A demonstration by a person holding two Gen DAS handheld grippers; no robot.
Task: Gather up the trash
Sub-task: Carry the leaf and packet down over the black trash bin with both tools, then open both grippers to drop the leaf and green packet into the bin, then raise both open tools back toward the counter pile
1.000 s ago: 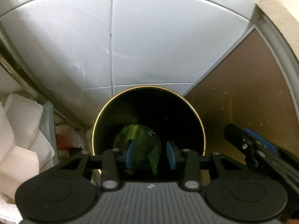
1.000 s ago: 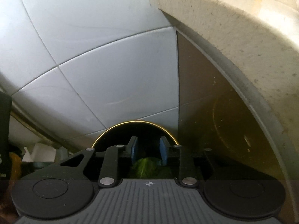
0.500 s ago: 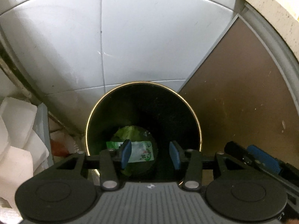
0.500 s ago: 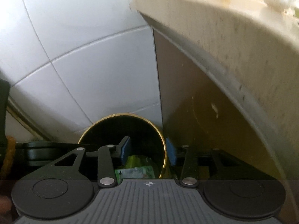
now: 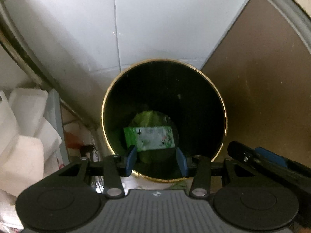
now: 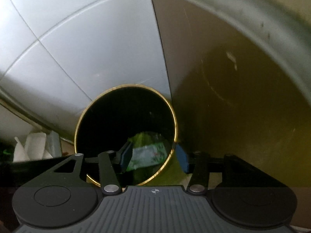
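The black bin (image 5: 164,89) with its gold rim stands in a tight corner, white tiled wall (image 5: 77,29) behind and a brown panel (image 5: 262,77) close on the right, its mouth clear. A green packet (image 5: 149,138) lies flat at the bottom, long axis running left to right. The left gripper (image 5: 156,160) hangs released and empty over the rim; the right gripper (image 6: 154,156), jaws just opening, holds nothing.

The dark bin (image 5: 194,97) stands in a corner, its gold-rimmed mouth open upward and unobstructed from above. A white tiled wall (image 5: 81,38) closes off the far side, touching or nearly touching the rim, and a brown panel (image 5: 262,77) blocks the right side. On the left, white containers (image 5: 23,128) crowd the floor near the bin. Deep inside, a green packet (image 5: 149,137) lies on green waste, leaving much room above it.
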